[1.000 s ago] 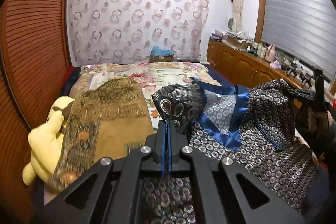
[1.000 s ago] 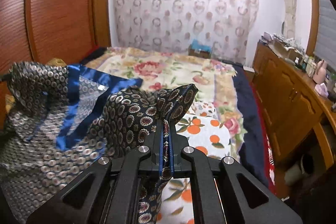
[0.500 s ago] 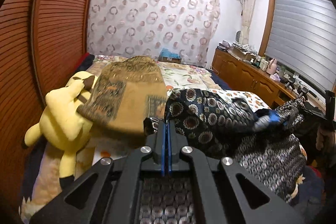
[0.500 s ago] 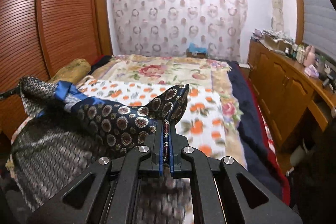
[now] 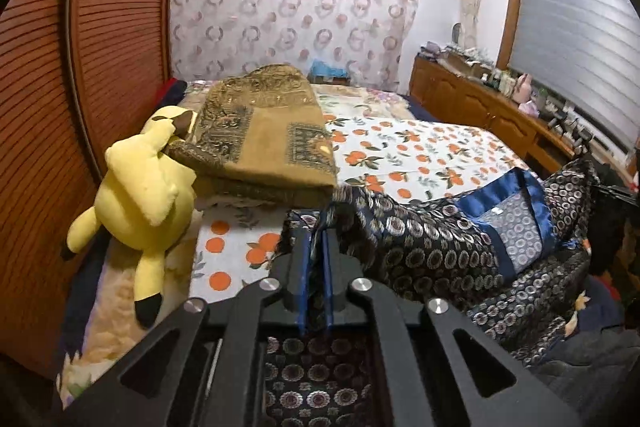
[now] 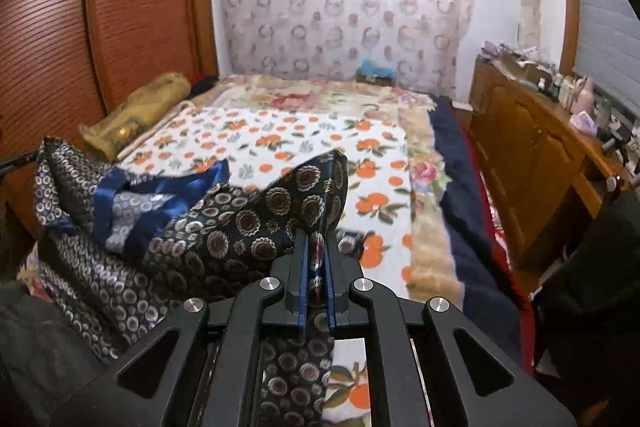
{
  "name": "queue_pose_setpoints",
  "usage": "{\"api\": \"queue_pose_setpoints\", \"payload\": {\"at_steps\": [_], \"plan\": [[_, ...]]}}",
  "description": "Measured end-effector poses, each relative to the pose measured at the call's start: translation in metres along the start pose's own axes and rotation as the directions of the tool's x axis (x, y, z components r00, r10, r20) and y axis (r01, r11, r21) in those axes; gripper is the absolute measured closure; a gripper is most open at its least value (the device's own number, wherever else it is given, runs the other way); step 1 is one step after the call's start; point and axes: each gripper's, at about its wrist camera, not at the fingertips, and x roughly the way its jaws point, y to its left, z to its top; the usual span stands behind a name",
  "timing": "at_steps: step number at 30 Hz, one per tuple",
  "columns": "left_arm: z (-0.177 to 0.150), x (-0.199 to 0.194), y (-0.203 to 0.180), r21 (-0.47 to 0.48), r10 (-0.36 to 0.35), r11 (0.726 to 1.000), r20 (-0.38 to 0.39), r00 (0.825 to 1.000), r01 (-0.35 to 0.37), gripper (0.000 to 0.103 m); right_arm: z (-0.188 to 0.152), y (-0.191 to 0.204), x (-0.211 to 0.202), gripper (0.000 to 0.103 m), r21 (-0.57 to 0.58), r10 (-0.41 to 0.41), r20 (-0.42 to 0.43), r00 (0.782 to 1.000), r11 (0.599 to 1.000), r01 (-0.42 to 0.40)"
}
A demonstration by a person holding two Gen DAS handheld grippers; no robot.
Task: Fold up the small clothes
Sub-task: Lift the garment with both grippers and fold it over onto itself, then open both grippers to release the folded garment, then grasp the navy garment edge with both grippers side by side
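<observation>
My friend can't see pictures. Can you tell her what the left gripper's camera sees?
The left gripper has cloth of a dark patterned garment with blue trim between its jaws, which have just been opening. The garment lies on a bed with an orange-print sheet. A yellow plush toy leans against a folded brown blanket.

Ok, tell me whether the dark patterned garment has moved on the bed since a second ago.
Yes. The dark patterned garment, between both grippers' just-opening jaws, has come down and back: against the orange-print sheet, it hid most before and now bares it.
</observation>
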Motion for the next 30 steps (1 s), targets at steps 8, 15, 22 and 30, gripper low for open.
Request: {"api": "queue_pose_setpoints", "payload": {"at_steps": [8, 15, 22, 30], "plan": [[0.014, -0.015, 0.004, 0.025, 0.014, 1.000, 0.040, 0.999, -0.015, 0.049, 0.000, -0.020, -0.007, 0.061, 0.029, -0.040, 0.048, 0.998, 0.999, 0.038], [0.034, 0.031, 0.021, 0.020, 0.044, 0.999, -0.006, 0.999, -0.044, 0.049, 0.022, -0.051, 0.020, 0.055, 0.047, -0.088, 0.071, 0.994, 0.995, 0.084], [0.030, 0.084, 0.027, 0.012, 0.022, 1.000, -0.112, 0.993, -0.020, 0.049, 0.019, -0.077, 0.086, 0.055, 0.106, -0.069, -0.044, 0.997, 0.992, 0.073], [0.011, 0.108, 0.017, 0.009, -0.012, 1.000, -0.203, 0.979, 0.014, 0.049, 0.008, -0.046, 0.114, 0.052, 0.085, 0.027, -0.104, 0.994, 0.996, -0.018]]}}
